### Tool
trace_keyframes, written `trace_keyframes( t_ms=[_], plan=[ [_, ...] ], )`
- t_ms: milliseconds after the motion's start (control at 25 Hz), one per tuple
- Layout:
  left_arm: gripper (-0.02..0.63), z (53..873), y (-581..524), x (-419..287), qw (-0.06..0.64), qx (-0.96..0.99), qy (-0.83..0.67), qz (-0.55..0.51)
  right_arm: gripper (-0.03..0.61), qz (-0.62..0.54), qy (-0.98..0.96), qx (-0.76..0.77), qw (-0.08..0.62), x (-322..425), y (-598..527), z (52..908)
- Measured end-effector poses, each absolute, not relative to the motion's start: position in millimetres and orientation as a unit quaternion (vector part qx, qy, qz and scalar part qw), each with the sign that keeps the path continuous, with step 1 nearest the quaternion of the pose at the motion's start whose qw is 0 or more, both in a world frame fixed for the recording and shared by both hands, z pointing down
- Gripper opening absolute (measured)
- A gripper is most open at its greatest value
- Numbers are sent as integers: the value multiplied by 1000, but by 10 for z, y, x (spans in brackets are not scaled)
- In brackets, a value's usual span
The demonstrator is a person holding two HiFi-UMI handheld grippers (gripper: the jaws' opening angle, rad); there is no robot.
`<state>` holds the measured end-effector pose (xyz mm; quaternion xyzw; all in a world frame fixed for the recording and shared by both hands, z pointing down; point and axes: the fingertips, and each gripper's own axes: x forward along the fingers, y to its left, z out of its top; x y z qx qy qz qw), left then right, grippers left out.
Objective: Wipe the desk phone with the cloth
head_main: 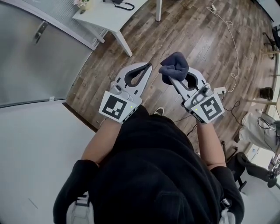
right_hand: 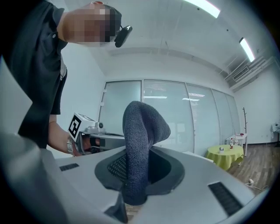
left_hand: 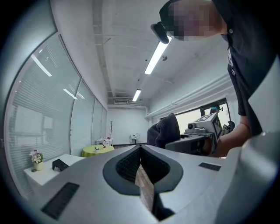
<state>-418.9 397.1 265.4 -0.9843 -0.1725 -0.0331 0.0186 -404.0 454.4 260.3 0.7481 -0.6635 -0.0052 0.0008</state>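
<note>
Brown wood-plank flooring [head_main: 197, 39] fills the head view, bordered on the left by one frosted glass partition [head_main: 30, 61]. One white rectangular table [head_main: 105, 17] stands at the top edge, well apart from the person in a black top [head_main: 153, 175], who holds two grey hand-held grippers raised in front of the chest. The left gripper [head_main: 150, 66] has its jaws closed together with nothing between them. The right gripper [head_main: 171, 78] is clamped on one dark blue-grey knitted cloth [head_main: 175, 65], which bunches up above its jaw tips. The two grippers are side by side, near each other but not touching. One small black object [head_main: 124, 5] lies on the white table; it is too small to tell whether it is the desk phone. One thin white cable [head_main: 234, 48] trails over the floor at the right.
</note>
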Motion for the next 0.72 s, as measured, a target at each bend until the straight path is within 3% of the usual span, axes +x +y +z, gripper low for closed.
trace_keyframes(
  t_ms=[720],
  plan=[
    [9, 2851, 3063, -3042, 4, -985, -173, -20, 86, 11, -671, 742, 7, -2905, 3612, 2730]
  ],
)
